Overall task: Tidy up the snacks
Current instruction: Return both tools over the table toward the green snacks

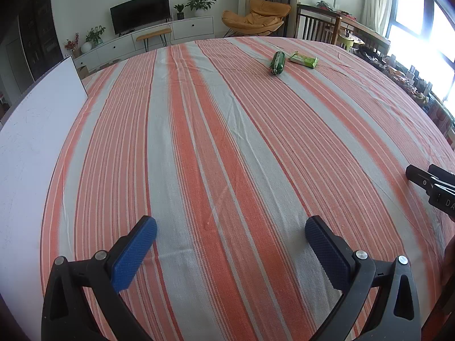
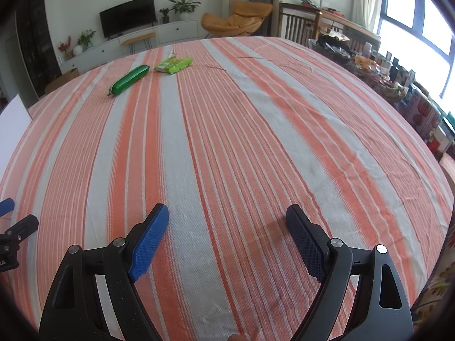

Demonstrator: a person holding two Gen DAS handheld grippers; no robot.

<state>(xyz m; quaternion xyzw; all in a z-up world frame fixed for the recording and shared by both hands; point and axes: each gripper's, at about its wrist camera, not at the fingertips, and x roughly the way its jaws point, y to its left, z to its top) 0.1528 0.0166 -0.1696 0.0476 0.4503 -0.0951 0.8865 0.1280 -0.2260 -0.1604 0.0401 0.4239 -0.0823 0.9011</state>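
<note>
Two green snacks lie far across the striped tablecloth [image 1: 227, 142]. One is a dark green sausage-shaped pack [image 1: 277, 62], also in the right wrist view [image 2: 129, 79]. Beside it rests a flat light green packet [image 1: 303, 59], seen again at the far left [image 2: 173, 64]. My left gripper [image 1: 231, 227] hovers open over the near cloth, nothing between its blue pads. My right gripper [image 2: 227, 214] is likewise open and empty, well short of both snacks. Part of the right gripper's black body [image 1: 432, 184] shows at the left view's right edge.
A white board [image 1: 34, 142] lies along the table's left side. Beyond the right edge stands a crowded shelf of packaged goods [image 2: 398, 85]. Wooden chairs [image 1: 315, 22] and an orange lounge chair [image 1: 256, 17] stand past the far edge.
</note>
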